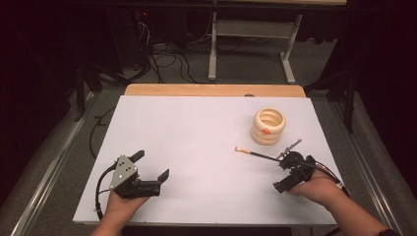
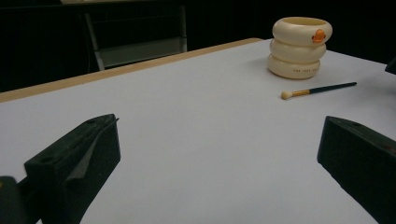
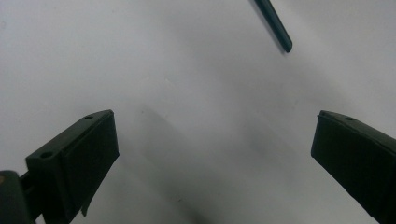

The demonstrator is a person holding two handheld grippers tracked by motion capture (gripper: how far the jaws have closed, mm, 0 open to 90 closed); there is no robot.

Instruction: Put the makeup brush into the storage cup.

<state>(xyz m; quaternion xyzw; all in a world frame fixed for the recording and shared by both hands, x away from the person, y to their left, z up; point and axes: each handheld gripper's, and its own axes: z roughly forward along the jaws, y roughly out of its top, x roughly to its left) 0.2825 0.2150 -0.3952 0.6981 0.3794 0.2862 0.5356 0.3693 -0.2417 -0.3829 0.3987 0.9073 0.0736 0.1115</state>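
A cream holder point(image 1: 268, 126), built like stacked rings and marked with a small orange duck, stands upright at the table's right rear; it also appears in the left gripper view point(image 2: 300, 46). A thin brush point(image 1: 255, 153) with a dark handle, gold ferrule and pale tip lies flat in front of the holder point(image 2: 317, 89). My right gripper point(image 1: 287, 167) hovers open just at the handle's near end, tilted down at the table; the handle's end point(image 3: 275, 25) lies beyond its jaws, untouched. My left gripper point(image 1: 151, 166) rests open at the front left, holding nothing.
The white table top point(image 1: 196, 128) has a wooden strip point(image 1: 211, 90) along its far edge. Beyond it stand the white legs of another table point(image 1: 212, 49), with cables point(image 1: 167, 64) on the dark floor.
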